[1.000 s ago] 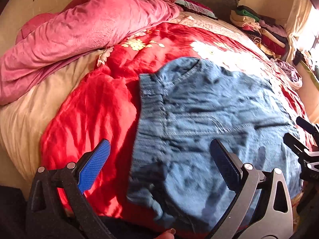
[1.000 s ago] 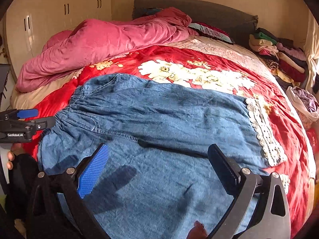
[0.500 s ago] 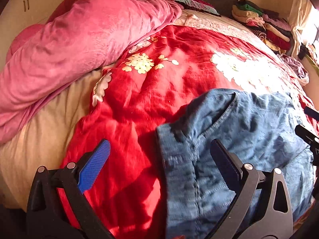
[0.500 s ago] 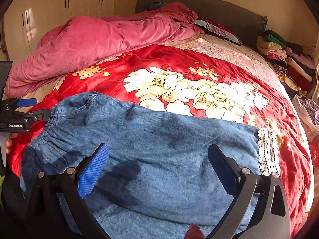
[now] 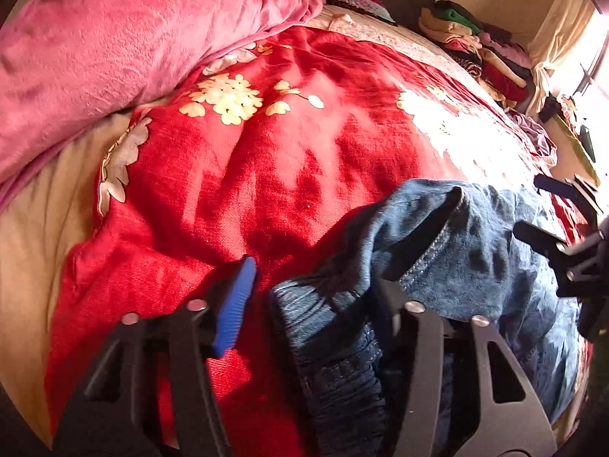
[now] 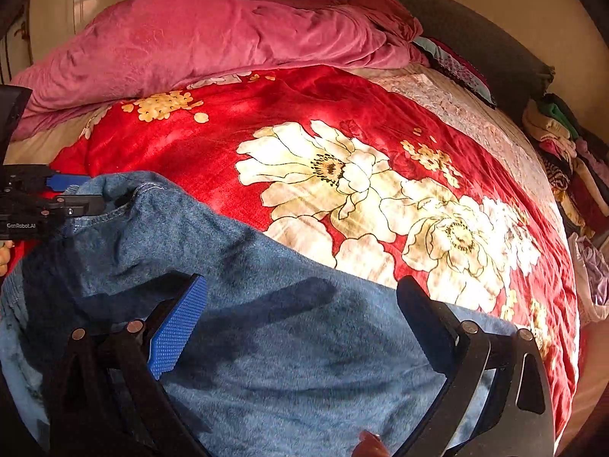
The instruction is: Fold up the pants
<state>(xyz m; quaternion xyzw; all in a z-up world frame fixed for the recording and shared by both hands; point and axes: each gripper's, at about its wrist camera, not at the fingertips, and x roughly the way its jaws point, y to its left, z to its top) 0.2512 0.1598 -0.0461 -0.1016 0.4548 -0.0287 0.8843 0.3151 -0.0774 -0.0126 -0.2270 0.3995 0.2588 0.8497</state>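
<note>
Blue denim pants lie on a red flowered blanket on the bed. In the left wrist view the gathered waistband corner sits between the fingers of my left gripper, whose jaws are partly closed around it; the right finger is half hidden by the cloth. The same gripper shows at the left edge of the right wrist view at the waistband. My right gripper is open above the middle of the pants, holding nothing. It also shows at the right of the left wrist view.
A pink duvet is heaped at the back left of the bed. Stacks of folded clothes lie along the right side by a dark headboard. A beige sheet shows at the left.
Both grippers moved forward over the bed. The left gripper's jaws narrowed around the waistband corner, which is now lifted and bunched. The right gripper stayed open.
</note>
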